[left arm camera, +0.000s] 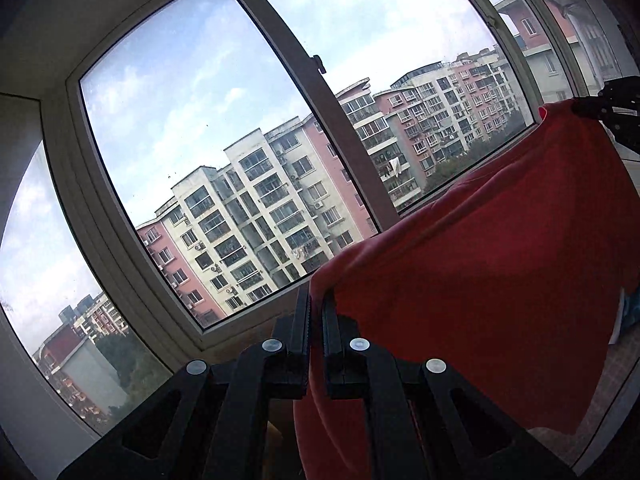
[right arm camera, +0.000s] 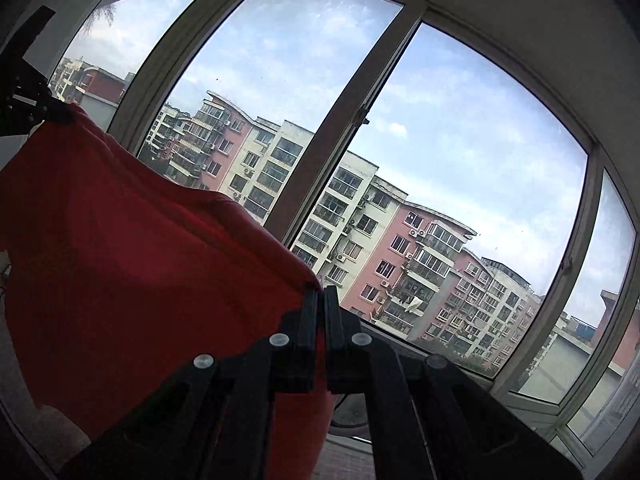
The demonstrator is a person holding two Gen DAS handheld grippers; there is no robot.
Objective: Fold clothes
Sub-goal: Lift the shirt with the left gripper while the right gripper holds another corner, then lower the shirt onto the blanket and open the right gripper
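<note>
left tongs [left arm camera: 316, 300] clamped on red garment [left arm camera: 500, 260] corner; right tongs [right arm camera: 320, 300] clamped on opposite corner, cloth spread before window [left arm camera: 200, 120].

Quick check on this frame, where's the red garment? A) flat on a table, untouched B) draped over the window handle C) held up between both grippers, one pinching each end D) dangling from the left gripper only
C: the left gripper is shut on one end of the red garment, the right gripper is shut on the other end, and the cloth spans between them in front of the window.
</note>
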